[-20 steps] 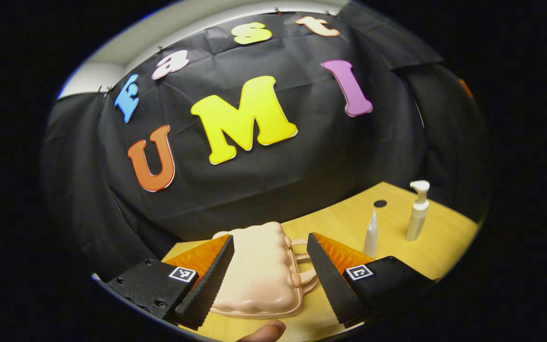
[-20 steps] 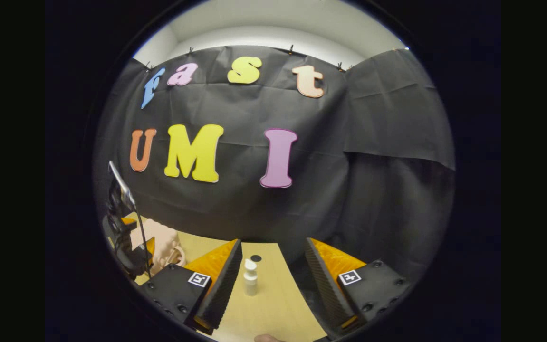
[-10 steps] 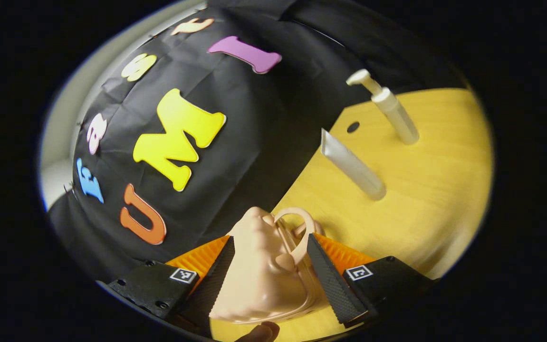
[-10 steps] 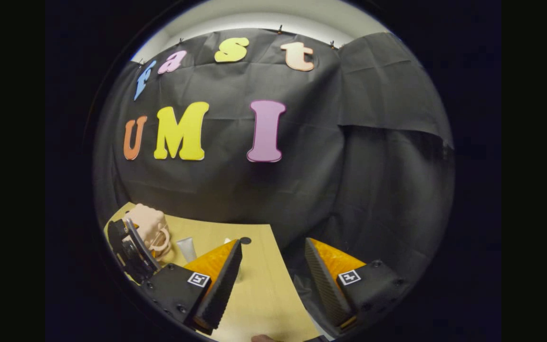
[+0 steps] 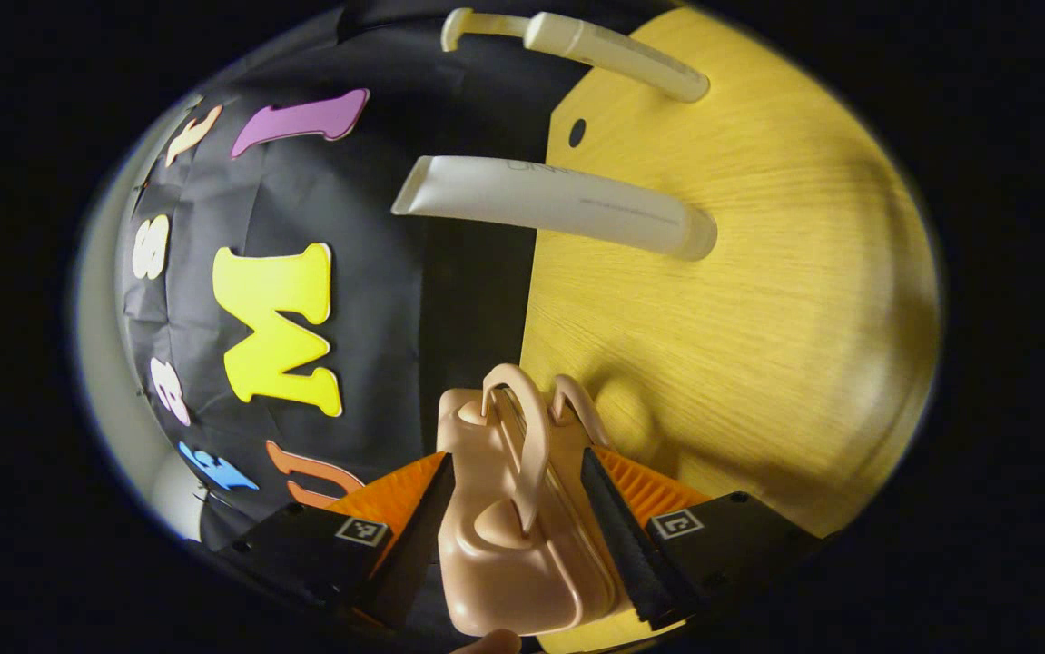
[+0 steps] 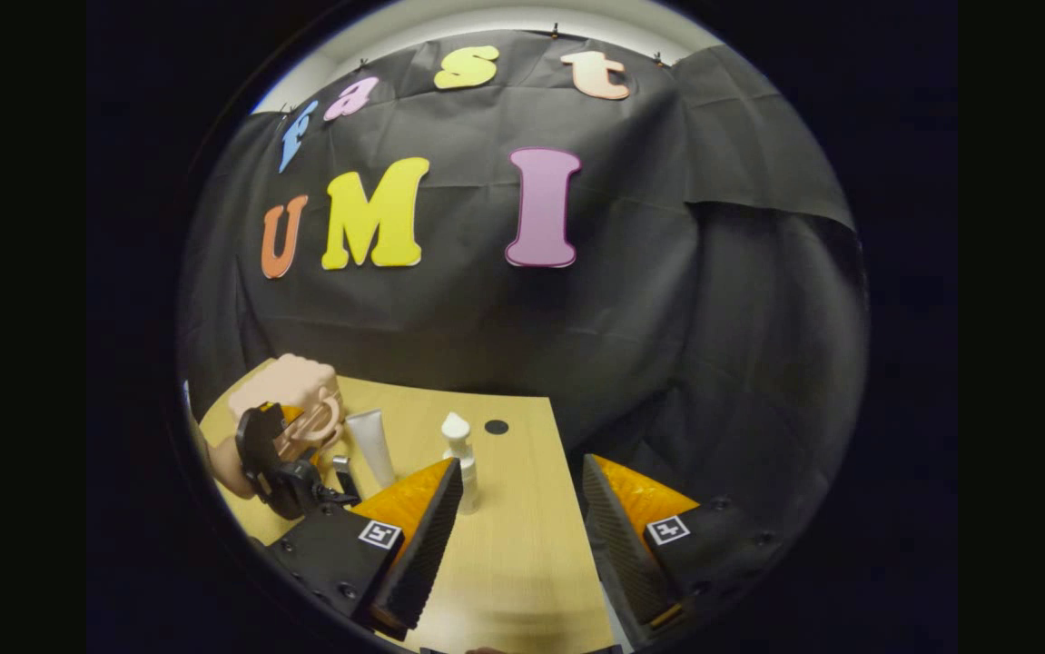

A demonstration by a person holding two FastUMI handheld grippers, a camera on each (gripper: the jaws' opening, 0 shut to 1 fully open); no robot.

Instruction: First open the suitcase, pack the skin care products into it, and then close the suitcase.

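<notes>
Left gripper view: fingers (image 5: 515,531) clamp the closed suitcase (image 5: 508,545), hiding its sides; right gripper (image 6: 522,536) gapes empty

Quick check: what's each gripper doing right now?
Left gripper: shut on the small peach plastic suitcase.
Right gripper: open, holding nothing, above the wooden table.

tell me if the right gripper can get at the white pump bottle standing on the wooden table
Probably yes. The right gripper is open and holds nothing, and the white pump bottle stands upright just ahead of its left finger, with bare wooden table between. The white tube stands apart, further left.
</notes>
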